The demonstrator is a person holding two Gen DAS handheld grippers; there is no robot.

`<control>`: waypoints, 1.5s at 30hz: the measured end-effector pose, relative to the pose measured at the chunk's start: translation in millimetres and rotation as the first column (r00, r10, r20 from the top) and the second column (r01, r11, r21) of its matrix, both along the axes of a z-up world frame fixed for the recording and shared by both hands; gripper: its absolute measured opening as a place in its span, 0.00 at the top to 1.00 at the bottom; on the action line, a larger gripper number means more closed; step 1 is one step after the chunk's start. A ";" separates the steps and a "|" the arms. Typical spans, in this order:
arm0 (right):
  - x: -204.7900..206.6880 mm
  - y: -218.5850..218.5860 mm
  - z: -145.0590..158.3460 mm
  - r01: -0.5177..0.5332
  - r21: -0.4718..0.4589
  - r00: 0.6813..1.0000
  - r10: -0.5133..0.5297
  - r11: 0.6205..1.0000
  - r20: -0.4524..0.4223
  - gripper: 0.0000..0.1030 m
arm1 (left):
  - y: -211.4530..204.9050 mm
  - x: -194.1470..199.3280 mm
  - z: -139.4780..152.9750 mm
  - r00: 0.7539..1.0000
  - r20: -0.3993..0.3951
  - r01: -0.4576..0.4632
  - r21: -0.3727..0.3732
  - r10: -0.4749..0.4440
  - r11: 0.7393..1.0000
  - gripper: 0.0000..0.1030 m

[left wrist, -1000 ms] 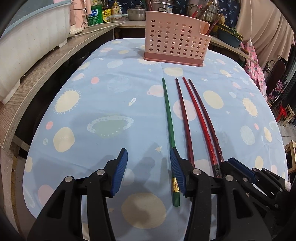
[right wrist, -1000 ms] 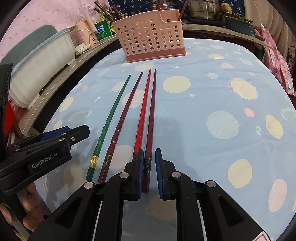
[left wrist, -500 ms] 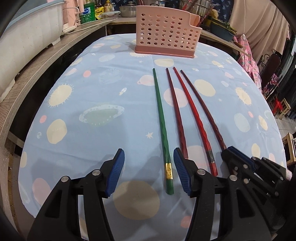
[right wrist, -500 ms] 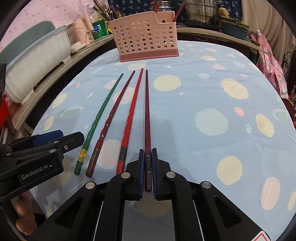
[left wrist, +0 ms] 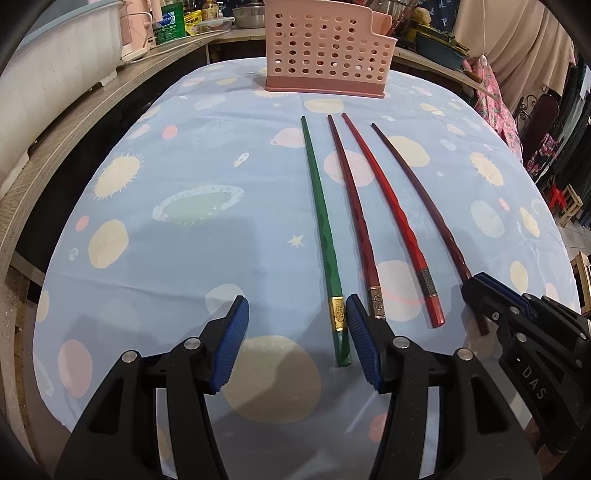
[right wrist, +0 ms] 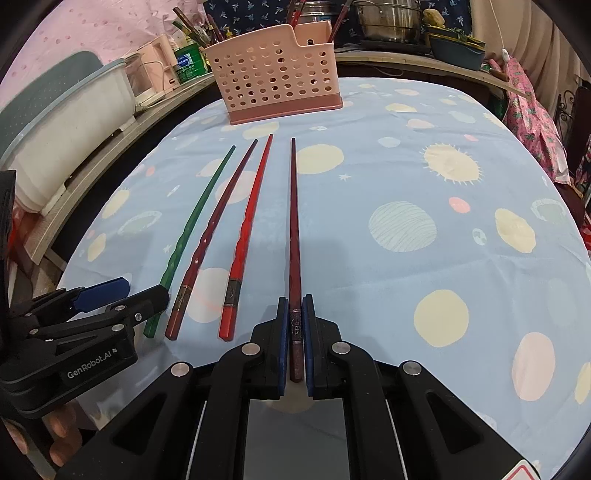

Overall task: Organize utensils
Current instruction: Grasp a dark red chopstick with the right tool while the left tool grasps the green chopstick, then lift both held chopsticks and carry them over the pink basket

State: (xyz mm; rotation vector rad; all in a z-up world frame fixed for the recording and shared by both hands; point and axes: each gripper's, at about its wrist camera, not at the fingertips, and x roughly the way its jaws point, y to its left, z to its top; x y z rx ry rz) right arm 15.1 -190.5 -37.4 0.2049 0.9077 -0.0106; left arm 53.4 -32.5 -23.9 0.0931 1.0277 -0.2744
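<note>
The right gripper (right wrist: 294, 334) pinches the dark chopstick (right wrist: 293, 221); the left gripper (left wrist: 295, 339) gapes wide, the green chopstick (left wrist: 321, 229) by its right finger.

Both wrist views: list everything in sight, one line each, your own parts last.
Green chopstick: 1, green with gold band, leftmost on the tablecloth.
Dark red chopsticks: 2, maroon; one lies beside the green, one is clamped.
Bright red chopstick: 1, red, between the maroon ones.
Utensil basket: 1, pink, perforated, far end.
Tablecloth: 1, light blue, planet print.
Pot: 1, steel, back counter.
Left claw: open, at the green chopstick's end.
Right claw: shut on a maroon chopstick.
</note>
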 end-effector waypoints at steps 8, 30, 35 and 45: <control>-1.0 0.2 0.2 -0.002 -0.007 1.000 0.002 1.000 -0.001 0.93 | -2.1 -2.0 -1.3 1.000 0.017 0.004 0.023 -0.004 1.000 0.54; 0.6 0.6 0.8 -0.002 -0.008 1.000 0.002 1.000 0.000 0.93 | 7.3 9.2 -0.4 1.000 0.008 -0.029 0.019 0.029 0.999 0.93; 0.3 0.3 0.7 -0.002 -0.007 1.000 0.002 1.000 0.000 0.94 | 7.6 9.6 -0.4 1.000 0.004 -0.030 0.017 0.030 0.999 0.93; 3.8 0.8 4.9 -0.001 0.000 1.000 0.001 1.000 0.000 0.93 | 10.7 13.6 0.6 0.999 -0.025 -0.043 -0.007 0.043 0.999 0.93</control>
